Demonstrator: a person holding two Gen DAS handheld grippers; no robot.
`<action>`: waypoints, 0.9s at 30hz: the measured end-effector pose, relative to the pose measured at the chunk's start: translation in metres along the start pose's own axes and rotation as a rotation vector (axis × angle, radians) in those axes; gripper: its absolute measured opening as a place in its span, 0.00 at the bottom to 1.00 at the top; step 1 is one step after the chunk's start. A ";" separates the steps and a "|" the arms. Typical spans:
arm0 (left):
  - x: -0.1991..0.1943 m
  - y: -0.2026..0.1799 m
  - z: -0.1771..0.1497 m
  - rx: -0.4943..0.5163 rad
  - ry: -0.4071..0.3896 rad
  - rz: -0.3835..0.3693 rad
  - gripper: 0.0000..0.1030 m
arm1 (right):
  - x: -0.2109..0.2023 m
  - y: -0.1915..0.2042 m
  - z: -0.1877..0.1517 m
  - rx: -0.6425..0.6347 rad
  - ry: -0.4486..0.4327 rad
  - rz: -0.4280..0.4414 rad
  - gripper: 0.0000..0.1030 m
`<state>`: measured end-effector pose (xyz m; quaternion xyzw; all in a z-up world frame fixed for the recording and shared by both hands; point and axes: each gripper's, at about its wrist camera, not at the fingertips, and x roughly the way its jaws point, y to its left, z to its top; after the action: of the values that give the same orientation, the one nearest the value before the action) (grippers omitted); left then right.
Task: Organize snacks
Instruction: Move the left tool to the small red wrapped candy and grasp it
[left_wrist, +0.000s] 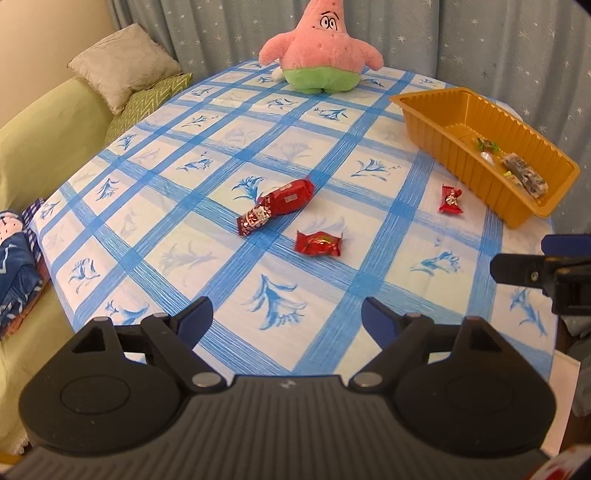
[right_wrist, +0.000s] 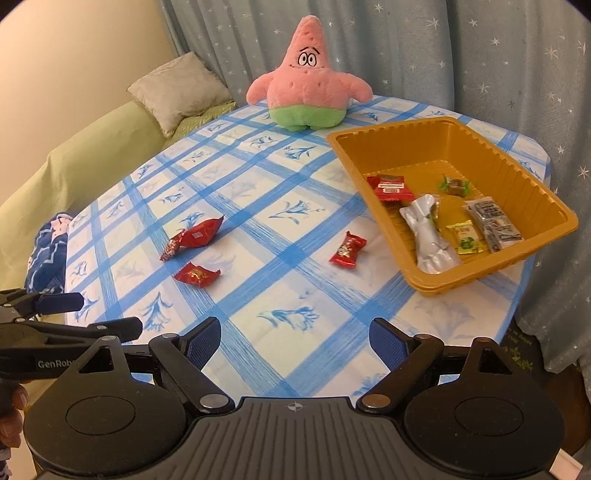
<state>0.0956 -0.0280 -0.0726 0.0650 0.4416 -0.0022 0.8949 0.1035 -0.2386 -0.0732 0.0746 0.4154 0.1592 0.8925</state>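
Note:
Several red snack packets lie on the blue-checked tablecloth: a long pack (left_wrist: 287, 198) (right_wrist: 199, 235) overlapping a small one (left_wrist: 254, 220) (right_wrist: 170, 249), a flat one (left_wrist: 318, 243) (right_wrist: 196, 274), and a small one (left_wrist: 451, 199) (right_wrist: 348, 249) near the gold tray (left_wrist: 424, 129) (right_wrist: 546, 199). The tray holds several snacks, among them a silver pouch (right_wrist: 428, 236) and a red packet (right_wrist: 388, 187). My left gripper (left_wrist: 287, 318) is open and empty above the table's near edge. My right gripper (right_wrist: 295, 338) is open and empty, to the right of the left one.
A pink star plush (left_wrist: 320, 51) (right_wrist: 307, 85) sits at the table's far edge. A green sofa (left_wrist: 44, 140) with cushions stands at the left. Grey starred curtains (right_wrist: 480, 55) hang behind. The other gripper shows at the right edge of the left wrist view (left_wrist: 546, 275) and at the left edge of the right wrist view (right_wrist: 55, 332).

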 end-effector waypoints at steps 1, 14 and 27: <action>0.002 0.002 0.000 0.008 -0.002 -0.001 0.83 | 0.002 0.002 0.001 0.003 -0.002 -0.003 0.85; 0.032 0.015 0.008 0.127 -0.036 -0.027 0.74 | 0.025 0.016 0.006 0.043 -0.021 -0.040 0.85; 0.065 0.000 0.018 0.292 -0.057 -0.060 0.69 | 0.046 0.012 0.011 0.083 -0.028 -0.067 0.85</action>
<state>0.1497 -0.0266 -0.1132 0.1811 0.4127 -0.0952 0.8876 0.1369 -0.2118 -0.0957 0.0998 0.4112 0.1107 0.8993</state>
